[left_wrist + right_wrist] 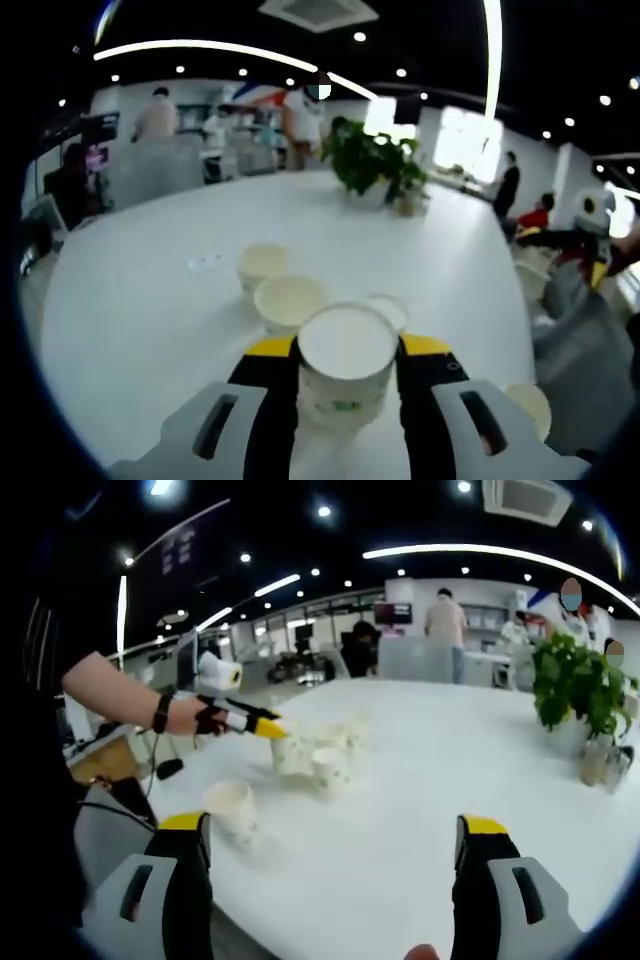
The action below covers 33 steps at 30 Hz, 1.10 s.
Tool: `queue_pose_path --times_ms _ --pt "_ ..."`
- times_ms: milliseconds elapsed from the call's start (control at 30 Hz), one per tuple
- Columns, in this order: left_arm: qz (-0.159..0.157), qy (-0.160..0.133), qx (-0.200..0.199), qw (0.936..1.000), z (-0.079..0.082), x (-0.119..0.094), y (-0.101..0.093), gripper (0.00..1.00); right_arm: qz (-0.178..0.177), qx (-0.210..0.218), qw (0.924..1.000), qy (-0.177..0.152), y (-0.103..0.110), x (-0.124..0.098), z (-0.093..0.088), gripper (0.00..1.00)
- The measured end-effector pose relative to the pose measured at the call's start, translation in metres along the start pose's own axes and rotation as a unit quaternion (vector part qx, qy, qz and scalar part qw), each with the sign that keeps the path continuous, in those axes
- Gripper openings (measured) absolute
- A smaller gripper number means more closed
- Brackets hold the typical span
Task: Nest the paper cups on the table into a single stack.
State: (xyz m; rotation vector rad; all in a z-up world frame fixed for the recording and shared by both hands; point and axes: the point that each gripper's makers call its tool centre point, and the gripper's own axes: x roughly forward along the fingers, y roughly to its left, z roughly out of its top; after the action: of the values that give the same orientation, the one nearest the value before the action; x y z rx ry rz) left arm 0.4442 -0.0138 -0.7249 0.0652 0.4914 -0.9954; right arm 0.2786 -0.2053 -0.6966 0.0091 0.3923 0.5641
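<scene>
- Left gripper view: the left gripper [347, 372] has its fingers clenched on a white paper cup [347, 360], upright, open mouth up, one yellow-tipped finger pressed to each side of it.
- Just beyond that held cup, a second cup [289, 302] stands on the white worktop [140, 300], and a third cup [262, 266] stands right behind it, both upright.
- A fourth cup rim [392, 310] peeks out beside the held cup, partly hidden by it.
- Near the worktop's edge, a lone cup [531, 406] stands by itself.
- Far across the worktop sits a potted plant [372, 160], with people standing behind it.
- Right gripper view: the right gripper [335, 845] has its fingers released, spread wide apart, nothing between them, hovering over the worktop.
- In that same view the left gripper comes in from the left, held by a person's hand [190, 716], its yellow tip touching the cluster of cups [315, 752] at mid-worktop.
- One cup [232, 810] stands apart from the cluster, near the worktop's edge, close to the right gripper's left finger.
- The plant [580, 685] sits off at the far right side.
</scene>
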Motion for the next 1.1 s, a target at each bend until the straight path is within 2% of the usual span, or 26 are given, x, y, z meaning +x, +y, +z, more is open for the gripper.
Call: queue_pose_path --times_ms 300,433,700,933,1100 --pt "0.013 -0.026 -0.015 0.9995 0.014 -0.023 -0.009 0.36 0.007 0.001 0.9999 -0.012 0.008 0.000 0.002 1.00" --pt "0.004 -0.025 -0.007 0.9997 0.016 -0.029 -0.016 0.36 0.010 0.006 0.9998 -0.015 0.011 -0.001 0.002 0.99" --pt "-0.006 -0.052 -0.020 0.9984 0.034 -0.046 -0.029 0.36 0.018 0.008 0.9997 -0.013 0.016 -0.003 -0.006 0.99" --pt "-0.002 -0.066 -0.014 0.9977 0.044 -0.057 -0.036 0.36 0.016 0.015 0.9997 -0.011 0.014 0.002 -0.013 0.97" --pt "-0.001 -0.079 -0.016 0.9968 0.053 -0.064 -0.039 0.36 0.023 0.019 0.9994 -0.016 0.017 0.009 -0.011 0.98"
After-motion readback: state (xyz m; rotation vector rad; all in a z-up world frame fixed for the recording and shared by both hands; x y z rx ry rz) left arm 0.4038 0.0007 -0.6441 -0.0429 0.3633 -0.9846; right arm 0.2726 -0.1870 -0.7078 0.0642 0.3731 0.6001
